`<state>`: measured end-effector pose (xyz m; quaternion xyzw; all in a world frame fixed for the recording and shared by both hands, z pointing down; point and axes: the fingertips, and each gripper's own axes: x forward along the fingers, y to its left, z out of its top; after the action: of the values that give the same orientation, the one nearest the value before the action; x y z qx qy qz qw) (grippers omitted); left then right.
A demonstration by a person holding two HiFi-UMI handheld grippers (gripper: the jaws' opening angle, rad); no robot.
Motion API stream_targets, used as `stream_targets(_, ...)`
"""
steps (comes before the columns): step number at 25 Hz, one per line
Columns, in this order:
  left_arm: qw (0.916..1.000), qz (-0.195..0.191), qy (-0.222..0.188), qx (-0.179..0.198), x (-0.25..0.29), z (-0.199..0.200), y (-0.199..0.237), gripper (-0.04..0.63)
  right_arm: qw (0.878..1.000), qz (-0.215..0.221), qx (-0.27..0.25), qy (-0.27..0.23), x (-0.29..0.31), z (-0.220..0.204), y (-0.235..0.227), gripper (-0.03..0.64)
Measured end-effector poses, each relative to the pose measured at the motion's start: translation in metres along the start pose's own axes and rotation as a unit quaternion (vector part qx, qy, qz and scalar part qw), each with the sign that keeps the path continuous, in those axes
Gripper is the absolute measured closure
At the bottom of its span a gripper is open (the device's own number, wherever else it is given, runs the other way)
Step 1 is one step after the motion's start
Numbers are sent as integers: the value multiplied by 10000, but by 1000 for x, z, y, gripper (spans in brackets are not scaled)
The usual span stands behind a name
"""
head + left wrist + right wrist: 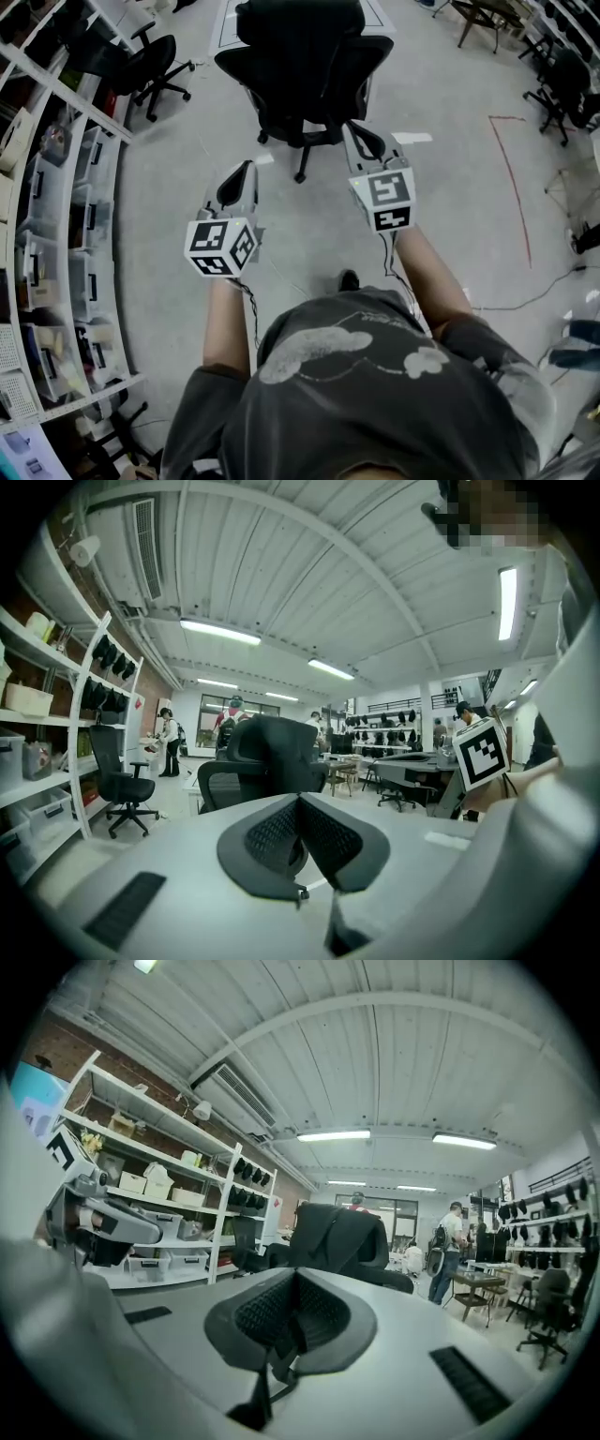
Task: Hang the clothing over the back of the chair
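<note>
Top centre: black clothing (302,21), draped in soft folds over chair (302,82) back; left gripper (246,171), right gripper (352,131) clenched, empty

Held out ahead, left gripper (242,174) and right gripper (357,137) are both closed.

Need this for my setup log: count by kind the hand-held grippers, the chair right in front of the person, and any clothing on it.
Hand-held grippers: 2, the left hand-held gripper and the right hand-held gripper
Chair: 1
Clothing draped on its back: 1
Total: 4
</note>
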<state>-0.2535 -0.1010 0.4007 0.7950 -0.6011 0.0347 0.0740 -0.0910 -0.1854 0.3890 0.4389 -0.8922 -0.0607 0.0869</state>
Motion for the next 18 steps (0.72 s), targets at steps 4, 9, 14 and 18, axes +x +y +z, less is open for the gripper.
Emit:
stream_targets(4, 9998, -184, 15, -15, -16, -8, -3, 594, 9999, -100, 40, 129, -17, -6, 13, 626)
stream_targets(9, 9989, -442, 61, -112, -40, -21, -9, 594, 9991, -302, 49, 287, -42, -13, 32, 626)
stream_targets(14, 9976, -650, 127, -209, -65, -29, -17, 594, 9983, -390, 103, 423, -71, -15, 56, 626)
stream_targets(18, 9963, -806, 143, -244, -83, -33, -29, 594, 9974, -470, 151, 524, -98, -19, 70, 626)
